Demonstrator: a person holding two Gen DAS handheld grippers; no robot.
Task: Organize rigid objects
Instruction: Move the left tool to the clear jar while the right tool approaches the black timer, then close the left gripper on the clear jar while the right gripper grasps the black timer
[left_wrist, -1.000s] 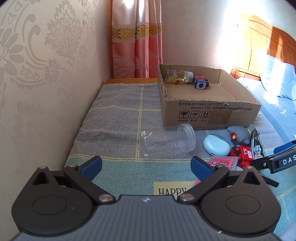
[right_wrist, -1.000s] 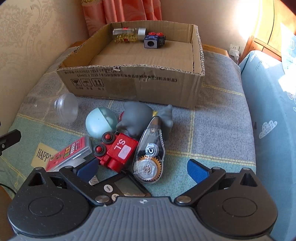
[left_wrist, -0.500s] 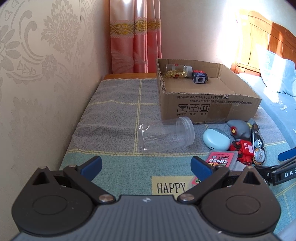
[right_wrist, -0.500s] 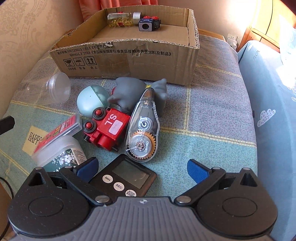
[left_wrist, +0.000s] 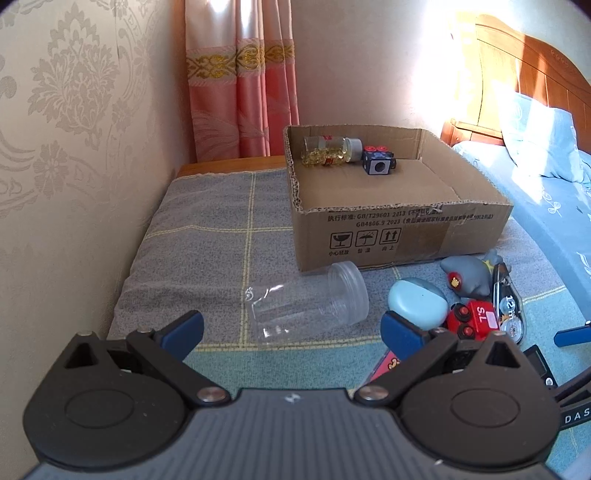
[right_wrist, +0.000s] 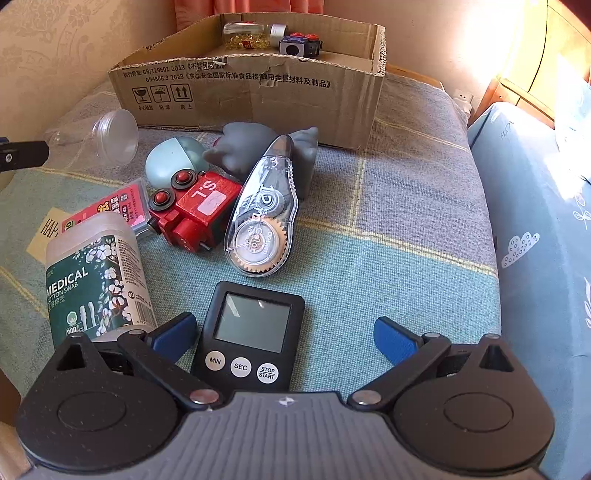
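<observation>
Hiding timer base: right hand-held gripper, spread, empty | left hand-held gripper spread, hiding red packet

Strong sunlight pours in from the upper right of both grippers' views, blowing out the wall and headboard there. Everything's sharp, no motion blur. Heavy fisheye bending with dark vignette in the corners.

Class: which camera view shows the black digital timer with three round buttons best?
The right wrist view: the black digital timer lies flat just ahead of the open right gripper, screen and buttons readable. The left wrist view catches only a dark corner at its right edge.
</observation>
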